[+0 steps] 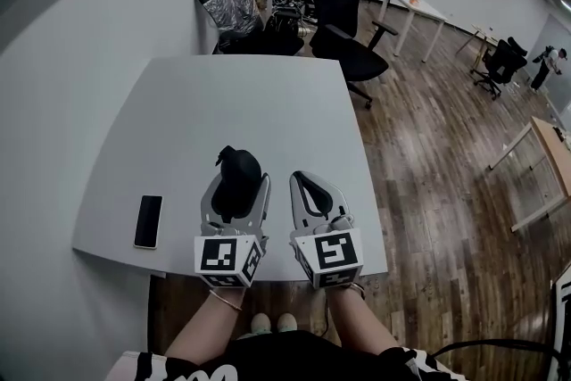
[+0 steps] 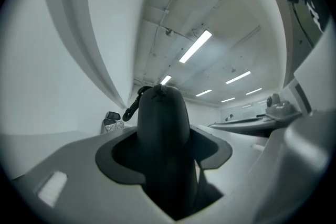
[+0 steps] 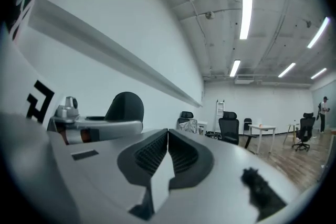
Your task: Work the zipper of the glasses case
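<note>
Left gripper (image 1: 238, 185), close below the head camera, is pinching the black glasses case (image 2: 163, 134) across its width, over the near part of the grey table (image 1: 223, 103). Case's long axis is running along the jaws, pointing away from the person, clip end (image 2: 132, 106) farthest out. Right gripper (image 1: 305, 183) is hovering just beside it, jaws pressed together, nothing between them.

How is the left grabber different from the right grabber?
The left gripper holds the black glasses case between its jaws; the right gripper holds nothing. The left gripper's jaws stand wide around the case; the right gripper's jaws are shut, with the pads meeting. Both carry a marker cube and hang over the near part of the grey table.
</note>
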Tool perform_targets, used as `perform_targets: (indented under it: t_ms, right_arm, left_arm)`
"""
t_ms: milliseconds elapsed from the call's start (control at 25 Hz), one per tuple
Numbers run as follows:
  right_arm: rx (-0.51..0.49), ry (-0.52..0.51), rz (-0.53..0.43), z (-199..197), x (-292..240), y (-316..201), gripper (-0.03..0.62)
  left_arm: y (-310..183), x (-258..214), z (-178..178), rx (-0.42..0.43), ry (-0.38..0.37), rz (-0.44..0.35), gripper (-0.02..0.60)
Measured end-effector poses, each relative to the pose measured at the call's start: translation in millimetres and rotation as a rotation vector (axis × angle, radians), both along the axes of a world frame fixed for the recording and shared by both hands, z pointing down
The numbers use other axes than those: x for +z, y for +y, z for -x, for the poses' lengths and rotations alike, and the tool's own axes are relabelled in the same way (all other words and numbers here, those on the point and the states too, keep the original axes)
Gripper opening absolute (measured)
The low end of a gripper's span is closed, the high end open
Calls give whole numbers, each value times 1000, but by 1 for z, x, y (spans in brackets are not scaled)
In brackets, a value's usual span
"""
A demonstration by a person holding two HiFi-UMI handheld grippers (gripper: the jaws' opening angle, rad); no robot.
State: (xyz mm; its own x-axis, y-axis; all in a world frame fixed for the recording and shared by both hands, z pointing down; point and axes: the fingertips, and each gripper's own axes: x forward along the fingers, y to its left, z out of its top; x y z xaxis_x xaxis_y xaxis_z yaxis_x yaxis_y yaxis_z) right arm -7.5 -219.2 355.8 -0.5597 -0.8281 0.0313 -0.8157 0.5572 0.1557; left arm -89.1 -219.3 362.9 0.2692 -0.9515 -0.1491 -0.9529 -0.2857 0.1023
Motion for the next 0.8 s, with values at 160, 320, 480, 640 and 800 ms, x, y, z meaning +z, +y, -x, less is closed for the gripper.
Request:
perform_targets:
  t_ms: [160, 320, 480, 640, 800]
  right_arm:
    - [37, -5, 8, 0, 3, 2, 6]
    - [60, -14, 2, -6, 11, 2, 6]
    - [62, -38, 8, -5, 13, 5, 6]
    - [21, -22, 13, 7, 11, 11, 6]
    - [19, -32, 3, 8, 8, 16, 6]
  left_arm:
    - [10, 14, -8, -18, -51, 7, 268]
    - [15, 22, -8, -24, -49, 24, 268]
    - [16, 23, -4, -38, -33, 21, 268]
    - [17, 16, 2, -56, -27, 11, 268]
    - [18, 13, -2, -47, -34, 3, 268]
